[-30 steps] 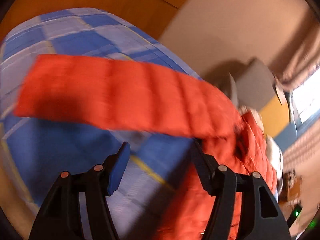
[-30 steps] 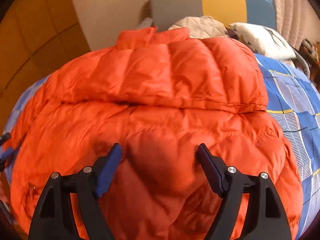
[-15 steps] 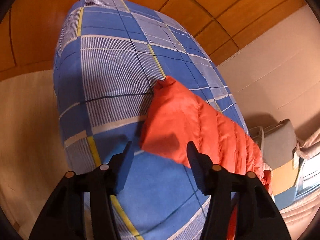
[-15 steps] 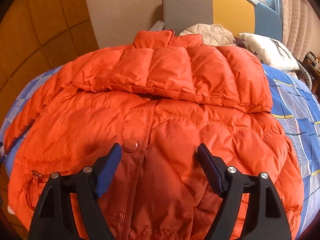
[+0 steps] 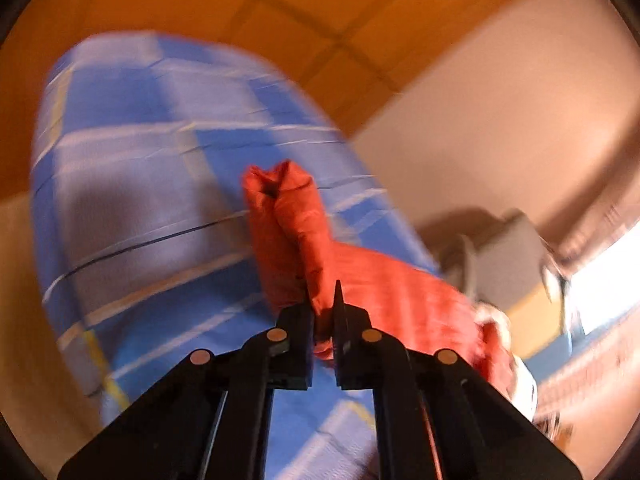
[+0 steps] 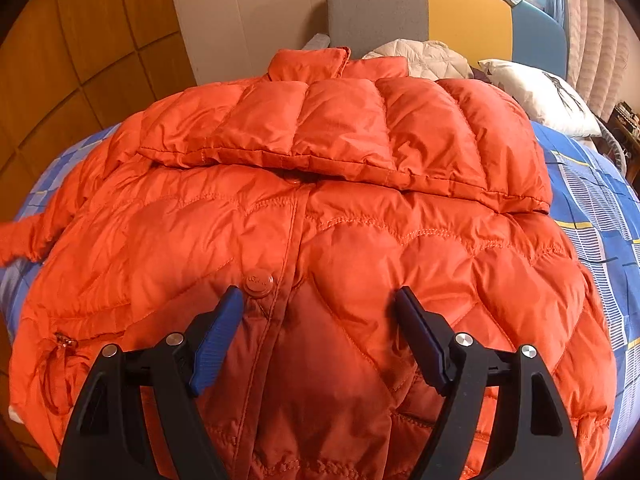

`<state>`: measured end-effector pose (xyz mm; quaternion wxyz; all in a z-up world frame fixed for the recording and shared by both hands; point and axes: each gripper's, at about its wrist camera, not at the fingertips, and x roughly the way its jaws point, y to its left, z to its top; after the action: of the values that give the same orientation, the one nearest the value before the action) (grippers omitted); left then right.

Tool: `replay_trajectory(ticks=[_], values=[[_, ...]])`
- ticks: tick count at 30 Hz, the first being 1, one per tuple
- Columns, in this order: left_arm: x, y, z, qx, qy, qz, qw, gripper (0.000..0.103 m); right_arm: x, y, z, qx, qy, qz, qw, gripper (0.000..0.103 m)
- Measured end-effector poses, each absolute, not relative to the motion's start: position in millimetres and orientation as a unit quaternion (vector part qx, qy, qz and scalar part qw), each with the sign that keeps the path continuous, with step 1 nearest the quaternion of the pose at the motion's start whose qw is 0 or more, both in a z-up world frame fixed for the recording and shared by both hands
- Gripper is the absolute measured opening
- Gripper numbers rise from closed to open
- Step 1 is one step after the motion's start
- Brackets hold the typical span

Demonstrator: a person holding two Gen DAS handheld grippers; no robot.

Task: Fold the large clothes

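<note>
Left wrist view, blurred: the left gripper (image 5: 322,300) has its two black jaws pressed together on the sleeve (image 5: 296,236) of an orange puffer jacket (image 5: 404,300). The sleeve's open cuff sticks up just ahead of the jaw tips, and the rest of the sleeve trails off to the right of the claw toward the jacket body. Below and to the left of the claw lies a blue checked bedsheet (image 5: 140,168) with pale and yellow stripes. Far ahead is a wood-panelled wall (image 5: 224,4), and to the right a grey headboard panel (image 5: 508,256). Right wrist view, sharp: the right gripper (image 6: 320,320) stands with its blue-padded jaws wide apart, nothing clamped, hovering over the front of the jacket (image 6: 320,216), which lies spread flat on the bedsheet (image 6: 600,208). A round snap button (image 6: 259,281) sits just ahead of the left jaw tip. One sleeve (image 6: 340,132) lies folded across the chest farther ahead. Beyond the collar are a beige quilted garment (image 6: 424,58) and, to the right, a white pillow (image 6: 536,96).
</note>
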<state>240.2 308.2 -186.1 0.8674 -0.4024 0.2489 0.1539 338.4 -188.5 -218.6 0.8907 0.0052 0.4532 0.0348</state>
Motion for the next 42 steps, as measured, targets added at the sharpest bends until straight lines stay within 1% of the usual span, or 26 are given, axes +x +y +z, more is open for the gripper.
replay_trajectory(ticks=[5,7,12,14,18,19,21,26,29,31,34,35,36,37,39,41,42], values=[[276,219,-131,-0.299,0.237,0.028,0.924,0.006,338,-187,-216,0.004,0.453,0.041,0.89,0.078],[291,185,-124,-0.279,0.244,-0.022,0.929,0.005,340,-188,-218,0.008,0.457,0.042,0.889,0.078],[322,100,-130,-0.216,0.278,-0.11,0.93,0.005,348,-193,-228,0.025,0.479,0.043,0.876,0.078],[331,71,-137,-0.195,0.296,-0.141,0.924,0.005,349,-195,-227,0.031,0.481,0.046,0.875,0.078],[342,20,-164,-0.146,0.342,-0.182,0.91,0.005,349,-208,-221,0.081,0.481,0.069,0.87,0.078],[345,11,-172,-0.137,0.352,-0.186,0.907,0.006,349,-212,-217,0.102,0.48,0.08,0.868,0.078],[346,1,-184,-0.13,0.368,-0.19,0.901,0.006,348,-215,-211,0.123,0.475,0.1,0.866,0.074],[350,-1,-204,-0.122,0.386,-0.19,0.895,0.007,349,-209,-184,0.19,0.442,0.17,0.86,0.074],[346,-6,-205,-0.113,0.388,-0.192,0.895,0.007,356,-200,-171,0.228,0.434,0.218,0.844,0.074],[348,-9,-204,-0.107,0.386,-0.192,0.896,0.007,361,-189,-169,0.232,0.437,0.236,0.836,0.074],[357,-17,-203,-0.103,0.386,-0.193,0.896,0.011,374,-169,-175,0.223,0.455,0.251,0.825,0.074],[357,-22,-203,-0.102,0.385,-0.195,0.896,0.014,377,-165,-178,0.221,0.461,0.252,0.821,0.073],[356,-23,-202,-0.1,0.384,-0.197,0.896,0.018,380,-159,-183,0.219,0.467,0.255,0.818,0.062],[354,-24,-201,-0.1,0.383,-0.2,0.896,0.02,383,-156,-187,0.22,0.475,0.258,0.812,0.054],[350,-24,-198,-0.102,0.38,-0.206,0.896,0.04,389,-150,-192,0.22,0.48,0.256,0.81,0.028],[348,-19,-193,-0.103,0.376,-0.203,0.898,0.047,390,-150,-189,0.214,0.473,0.25,0.817,0.017],[345,-13,-189,-0.112,0.372,-0.205,0.898,0.048,390,-150,-186,0.214,0.469,0.248,0.82,0.014]])
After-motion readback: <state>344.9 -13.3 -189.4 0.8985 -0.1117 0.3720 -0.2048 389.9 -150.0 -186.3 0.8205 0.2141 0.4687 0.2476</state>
